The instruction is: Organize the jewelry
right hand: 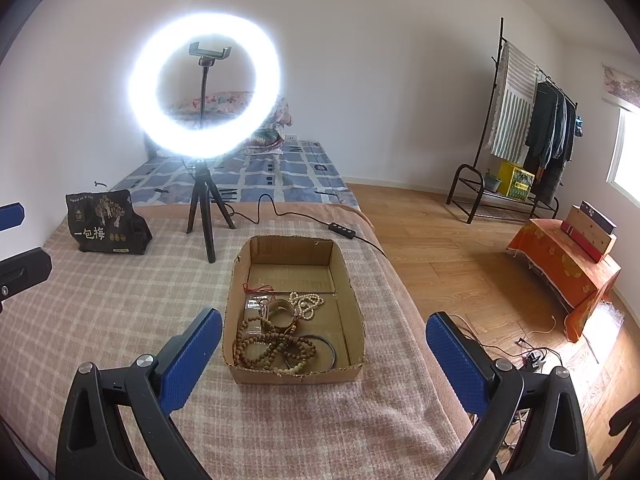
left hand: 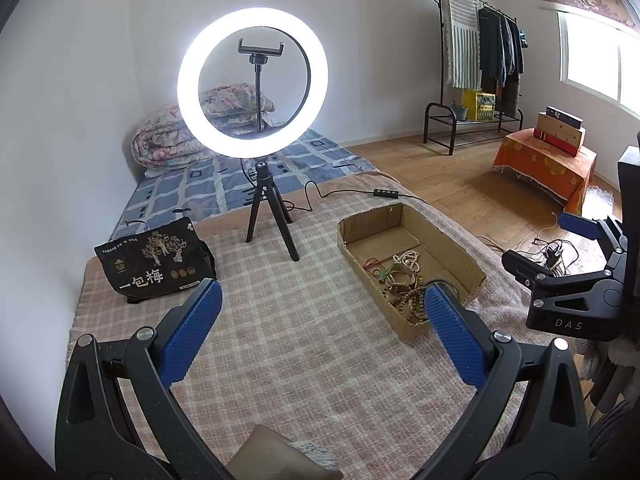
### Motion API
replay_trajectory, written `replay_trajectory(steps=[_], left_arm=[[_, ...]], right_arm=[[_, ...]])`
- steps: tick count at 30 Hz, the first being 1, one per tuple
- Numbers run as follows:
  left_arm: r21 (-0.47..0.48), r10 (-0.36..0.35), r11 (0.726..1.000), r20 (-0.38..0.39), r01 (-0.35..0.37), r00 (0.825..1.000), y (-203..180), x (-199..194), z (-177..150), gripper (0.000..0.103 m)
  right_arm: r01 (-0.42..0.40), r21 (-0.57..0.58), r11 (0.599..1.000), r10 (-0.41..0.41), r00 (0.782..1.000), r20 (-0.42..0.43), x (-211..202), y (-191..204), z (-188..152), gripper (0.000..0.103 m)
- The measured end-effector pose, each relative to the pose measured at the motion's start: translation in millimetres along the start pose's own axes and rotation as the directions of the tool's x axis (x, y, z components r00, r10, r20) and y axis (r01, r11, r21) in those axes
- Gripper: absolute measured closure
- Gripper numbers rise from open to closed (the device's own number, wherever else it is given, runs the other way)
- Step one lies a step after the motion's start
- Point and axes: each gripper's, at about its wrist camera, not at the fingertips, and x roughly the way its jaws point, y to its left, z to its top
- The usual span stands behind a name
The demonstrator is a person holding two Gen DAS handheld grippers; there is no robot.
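Note:
An open cardboard box (right hand: 352, 308) sits on the checked blanket and also shows in the left wrist view (left hand: 464, 256). Inside lie brown bead strands (right hand: 272, 346), a white bead strand (right hand: 308, 304), a wide bangle (right hand: 282, 312), a thin dark ring (right hand: 326, 350) and a red cord (right hand: 258, 290); the jewelry heap (left hand: 400, 276) shows in the left view too. My right gripper (right hand: 324, 344) is open and empty, held above the box's near end. My left gripper (left hand: 322, 312) is open and empty, above the blanket left of the box. The right gripper (left hand: 560, 248) shows at the left view's right edge.
A lit ring light on a black tripod (right hand: 204, 208) stands behind the box, its cable and switch (right hand: 342, 230) trailing right. A black printed bag (right hand: 106, 222) lies at the back left. The bed edge drops to wood floor (right hand: 460, 264) on the right.

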Motion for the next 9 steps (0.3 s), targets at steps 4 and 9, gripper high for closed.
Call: replay_trajectory(steps=[4, 9], left_arm=[[-0.007, 0.008, 1.0, 0.01, -0.008, 1.0, 1.9, -2.5, 2.1, 0.0], [-0.015, 0.019, 1.0, 0.03, -0.018, 0.999, 4.2, -6.5, 3.2, 0.0]], right_arm=[[-0.001, -0.006, 1.0, 0.001, 1.0, -0.001, 0.0, 1.4, -0.2, 0.0], [-0.003, -0.013, 1.0, 0.003, 1.0, -0.004, 0.6, 4.2, 0.6, 0.0]])
